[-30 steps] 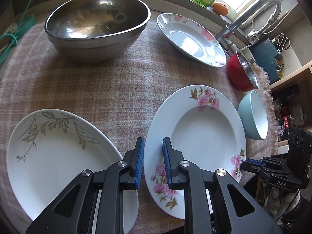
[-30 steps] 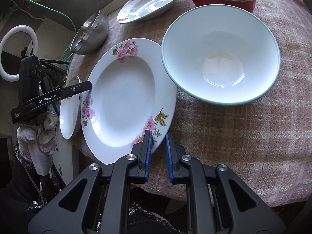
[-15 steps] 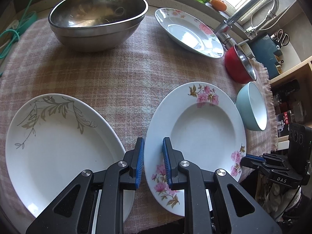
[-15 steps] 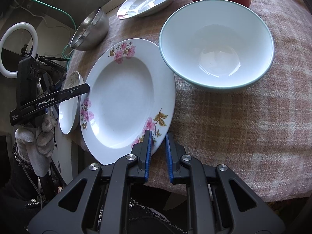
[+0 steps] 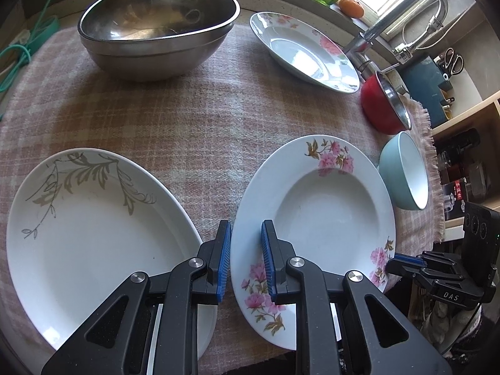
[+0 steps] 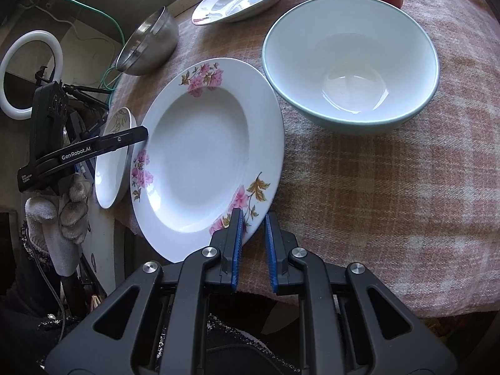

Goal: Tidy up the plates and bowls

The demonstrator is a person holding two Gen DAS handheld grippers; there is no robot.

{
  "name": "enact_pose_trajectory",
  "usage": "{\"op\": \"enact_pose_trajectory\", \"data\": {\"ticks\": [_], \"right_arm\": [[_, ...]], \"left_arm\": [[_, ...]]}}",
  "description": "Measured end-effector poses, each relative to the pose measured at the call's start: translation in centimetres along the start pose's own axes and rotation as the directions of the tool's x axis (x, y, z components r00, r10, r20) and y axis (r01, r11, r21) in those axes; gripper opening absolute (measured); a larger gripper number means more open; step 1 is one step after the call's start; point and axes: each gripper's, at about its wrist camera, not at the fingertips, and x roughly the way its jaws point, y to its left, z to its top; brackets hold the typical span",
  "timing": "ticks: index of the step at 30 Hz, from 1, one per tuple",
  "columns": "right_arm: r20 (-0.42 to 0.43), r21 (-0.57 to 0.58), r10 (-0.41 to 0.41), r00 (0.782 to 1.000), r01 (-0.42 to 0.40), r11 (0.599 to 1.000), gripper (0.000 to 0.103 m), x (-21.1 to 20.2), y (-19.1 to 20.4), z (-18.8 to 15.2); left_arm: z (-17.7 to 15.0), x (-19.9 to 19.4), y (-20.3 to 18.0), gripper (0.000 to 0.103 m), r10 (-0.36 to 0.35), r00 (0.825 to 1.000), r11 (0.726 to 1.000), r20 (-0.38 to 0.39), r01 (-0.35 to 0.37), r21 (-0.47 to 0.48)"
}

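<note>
Cloth (image 5: 193, 118): pink plaid, covers the counter; all the dishes sit on it, spread out and unstacked.
Steel bowl (image 5: 156, 31): largest piece, far left corner, well apart from both grippers.
Leaf plate (image 5: 93, 225): near left, just beside the pink-flower plate; rims close, cannot tell if they touch.
Pink-flower plate (image 6: 206, 156): near edge of the cloth, between the two grippers; its front rim seems to overhang the edge.
Second flower plate (image 5: 306, 53): far side, near the tap; likely partner for a stack.
Pale blue bowl (image 6: 350, 59): just right of the pink-flower plate.
Red bowl (image 5: 384, 106): behind the blue one.
Left gripper (image 5: 246, 259): jaws apart, straddling the plate's left rim, nothing held.
Right gripper (image 6: 252, 245): jaws apart, hovering at the plate's near right rim, nothing clamped.
Step, as judged: grasping the pink-flower plate by its rim.
Method note: put one pad over the rim and one under it at the overhang, seat deep before closing; glazed rim will likely slip in a shallow pinch.
Caution: lift level, clear the blue bowl.
</note>
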Motion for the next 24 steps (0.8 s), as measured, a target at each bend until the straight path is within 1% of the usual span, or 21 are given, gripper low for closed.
{"op": "enact_pose_trajectory", "data": {"ticks": [2, 3, 7, 9, 10, 15, 18, 21, 24], "right_arm": [[0.008, -0.003, -0.016, 1.0, 0.016, 1.0, 0.016, -0.3, 0.0, 0.0], [0.013, -0.004, -0.017, 1.0, 0.017, 1.0, 0.019, -0.5, -0.1, 0.0], [0.023, -0.015, -0.027, 0.999, 0.027, 1.0, 0.022, -1.2, 0.0, -0.1], [0.028, -0.02, -0.027, 0.999, 0.027, 0.999, 0.032, -1.7, 0.0, -0.2], [0.033, -0.024, -0.027, 0.999, 0.028, 0.999, 0.033, -1.9, 0.0, -0.3], [0.07, -0.062, -0.039, 0.997, 0.044, 0.997, 0.033, -3.6, 0.7, -0.2], [0.111, -0.096, -0.04, 0.993, 0.051, 0.994, 0.033, -5.2, 1.4, 0.4], [0.165, -0.106, -0.039, 0.985, 0.057, 0.993, 0.033, -7.1, 1.5, 1.7], [0.203, -0.115, -0.032, 0.979, 0.056, 0.992, 0.033, -8.8, 1.3, 3.8]], "left_arm": [[0.0, 0.0, 0.0, 0.018, 0.003, 1.0, 1.0, 0.001, -0.003, -0.003], [0.0, 0.0, 0.0, 0.018, 0.003, 1.0, 1.0, 0.002, -0.003, -0.003], [0.1, -0.2, 0.1, 0.018, 0.0, 1.0, 1.0, 0.008, 0.0, -0.008], [0.3, -0.5, 0.1, 0.018, -0.001, 1.0, 1.0, 0.018, 0.001, -0.005], [0.4, -0.6, 0.1, 0.018, 0.0, 1.0, 1.0, 0.023, 0.0, -0.004], [1.2, -1.4, -0.3, 0.018, -0.014, 0.999, 1.0, 0.05, 0.014, 0.001], [1.9, -2.1, -0.5, 0.018, -0.031, 0.997, 1.0, 0.077, 0.031, -0.004], [2.7, -2.7, -0.8, 0.018, -0.052, 0.993, 0.998, 0.105, 0.054, -0.018], [3.7, -2.9, -0.9, 0.018, -0.079, 0.989, 0.996, 0.125, 0.084, -0.036]]}}
